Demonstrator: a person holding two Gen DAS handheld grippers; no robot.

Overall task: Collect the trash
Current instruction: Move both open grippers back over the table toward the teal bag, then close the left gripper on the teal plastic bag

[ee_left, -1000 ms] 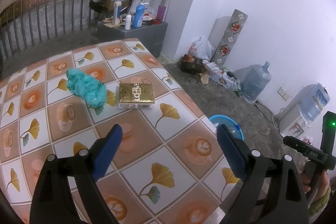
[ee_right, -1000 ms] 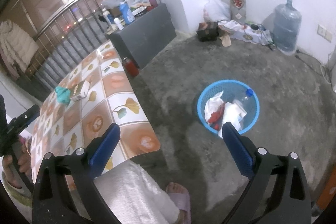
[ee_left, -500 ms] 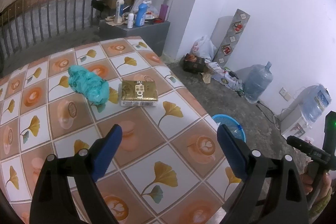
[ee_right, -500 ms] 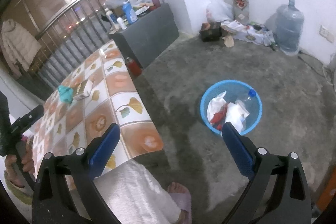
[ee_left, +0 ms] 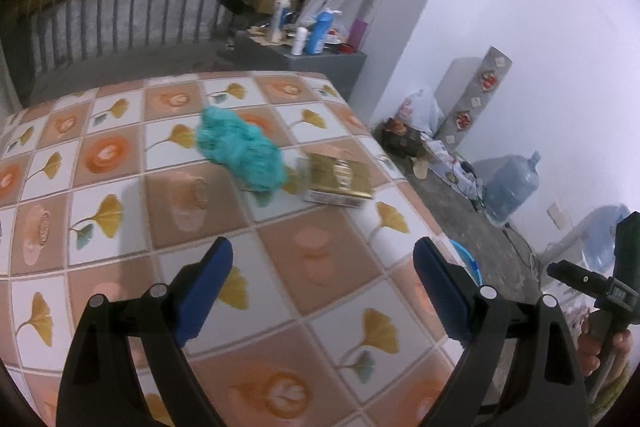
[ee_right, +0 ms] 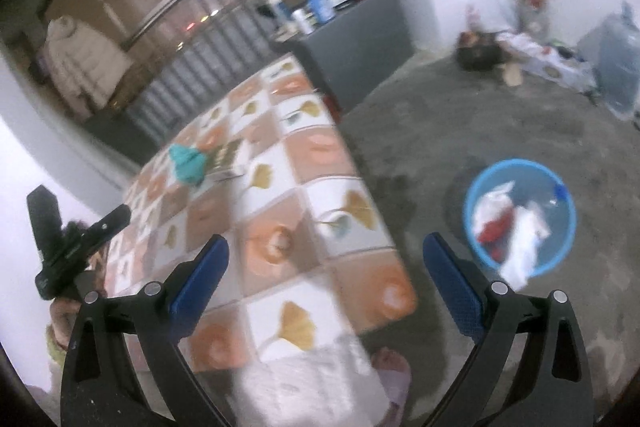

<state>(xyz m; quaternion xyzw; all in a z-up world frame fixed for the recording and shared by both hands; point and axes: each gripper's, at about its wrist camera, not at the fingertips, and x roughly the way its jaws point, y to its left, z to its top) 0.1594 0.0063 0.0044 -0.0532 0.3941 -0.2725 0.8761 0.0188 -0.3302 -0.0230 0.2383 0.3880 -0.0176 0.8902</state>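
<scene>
- Above the near part of the worktop (ee_left: 120, 187), the left claw (ee_left: 324, 267) hangs released, nothing between its jaws.
- Ahead of it lie the teal crumpled bag (ee_left: 240, 151) and, touching it, the gold box (ee_left: 338, 179) (its long axis seems across the approach).
- The right claw (ee_right: 324, 267), also released, is farther away, nearer the blue basket (ee_right: 476, 187) on the floor.

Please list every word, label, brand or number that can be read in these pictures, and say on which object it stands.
None can be read.
Gold box on the table: print too blurred.
Bottles on the grey cabinet: labels too small.
Patterned panel at the wall: only pictures, no legible text.
</scene>
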